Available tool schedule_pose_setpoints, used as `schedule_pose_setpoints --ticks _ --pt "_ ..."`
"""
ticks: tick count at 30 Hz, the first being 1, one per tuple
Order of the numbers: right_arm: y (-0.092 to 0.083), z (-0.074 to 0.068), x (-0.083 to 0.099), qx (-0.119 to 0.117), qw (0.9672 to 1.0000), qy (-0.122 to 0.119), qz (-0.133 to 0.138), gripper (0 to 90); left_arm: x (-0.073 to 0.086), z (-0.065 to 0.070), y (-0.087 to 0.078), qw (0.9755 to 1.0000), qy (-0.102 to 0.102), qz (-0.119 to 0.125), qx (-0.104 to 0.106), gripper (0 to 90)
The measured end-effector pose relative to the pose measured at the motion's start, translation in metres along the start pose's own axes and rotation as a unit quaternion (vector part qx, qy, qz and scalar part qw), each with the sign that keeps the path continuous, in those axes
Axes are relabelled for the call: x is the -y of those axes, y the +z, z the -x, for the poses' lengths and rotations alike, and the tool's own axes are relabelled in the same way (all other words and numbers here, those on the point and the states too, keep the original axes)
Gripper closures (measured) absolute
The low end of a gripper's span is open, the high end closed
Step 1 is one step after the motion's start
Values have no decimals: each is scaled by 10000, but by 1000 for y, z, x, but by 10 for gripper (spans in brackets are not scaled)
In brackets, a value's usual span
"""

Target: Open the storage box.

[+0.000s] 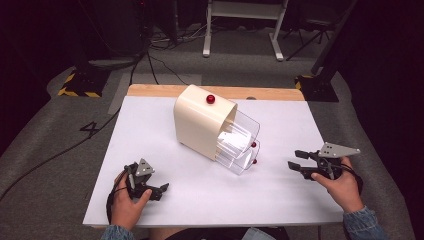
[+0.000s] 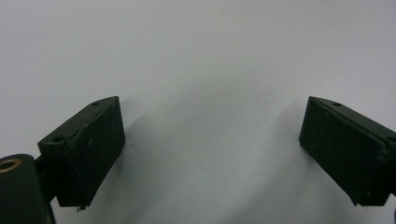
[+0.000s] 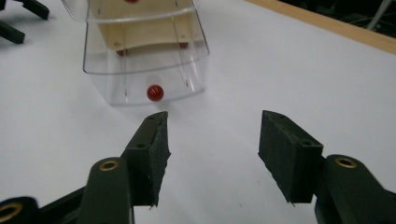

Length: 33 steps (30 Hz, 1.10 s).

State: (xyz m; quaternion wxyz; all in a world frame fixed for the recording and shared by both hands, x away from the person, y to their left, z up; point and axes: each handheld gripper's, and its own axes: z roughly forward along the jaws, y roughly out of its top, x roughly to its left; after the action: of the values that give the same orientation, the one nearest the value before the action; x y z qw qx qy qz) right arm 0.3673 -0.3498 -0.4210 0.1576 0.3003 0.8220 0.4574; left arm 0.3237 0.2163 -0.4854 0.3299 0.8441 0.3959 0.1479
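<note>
My right gripper (image 3: pixel 212 156) hung with jaws apart near the clear drawers (image 1: pixel 239 143) of a cream cabinet (image 1: pixel 200 120) at mid-table, while my left gripper (image 1: pixel 146 185), jaws also apart, rested at the near left over the bare white table (image 1: pixel 150 125). The thin plastic looked light, slippery and easily cracked, so I judged the lower drawer's red knob (image 3: pixel 155 92) the surest hold.
</note>
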Motion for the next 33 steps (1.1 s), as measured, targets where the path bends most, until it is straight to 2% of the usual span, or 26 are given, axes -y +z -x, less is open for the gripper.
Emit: schedule_pose_setpoints --ticks 8,9,13,23,25,28,29,31,33 --pt "-4 9 29 144 9987 260 -413 398 0 0 0 10000 -11 -6 30 71" --pt "-4 9 29 144 9987 260 -413 398 0 0 0 10000 -11 -6 30 71" --pt "-4 12 43 281 9969 235 -701 389 0 0 0 10000 -10 -3 29 71" --pt "-4 14 63 353 9954 320 -826 352 0 0 0 10000 -9 -6 28 71" --pt "-2 13 68 402 9947 292 -900 293 0 0 0 10000 -12 -5 27 71" --pt "0 9 71 316 9951 83 -930 200 0 0 0 10000 -13 -7 28 71" --pt "0 8 71 391 9949 10 -930 173 0 0 0 10000 -13 -10 31 71" --pt "0 7 71 460 9946 -1 -929 143 0 0 0 10000 -13 -9 29 71" --pt "1 9 71 453 9943 111 -959 145 0 0 0 10000 -15 -13 32 71"
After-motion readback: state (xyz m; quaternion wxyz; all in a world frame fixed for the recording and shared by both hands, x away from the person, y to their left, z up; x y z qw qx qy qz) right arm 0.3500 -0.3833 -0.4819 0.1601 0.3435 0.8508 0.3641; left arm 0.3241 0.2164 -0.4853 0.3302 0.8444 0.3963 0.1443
